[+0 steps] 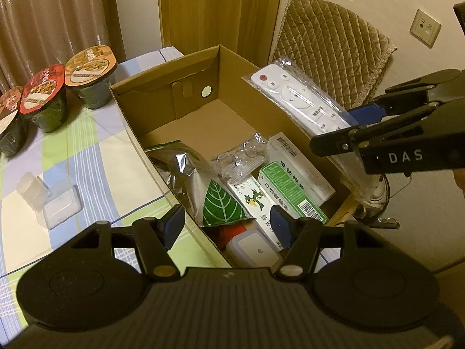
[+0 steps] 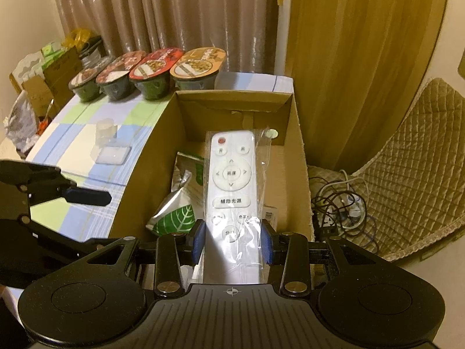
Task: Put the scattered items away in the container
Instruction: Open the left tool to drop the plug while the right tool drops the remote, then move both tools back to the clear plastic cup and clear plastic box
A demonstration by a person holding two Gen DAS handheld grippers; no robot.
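The white remote [image 2: 231, 180] is held by the right claw [image 2: 231, 242], pointing lengthwise over the box [image 2: 299, 133]. The left claw [image 1: 228, 226] is spread wide, empty.

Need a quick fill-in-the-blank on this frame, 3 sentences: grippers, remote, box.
1. The right hand-held gripper is shut on a white ____ sealed in a clear plastic bag.
2. The left hand-held gripper holds nothing; its jaws stand ____ over the near end of the cardboard box.
3. The instant noodle bowls stand in a row on the ____, outside the box.

Missing words: remote control; open; table
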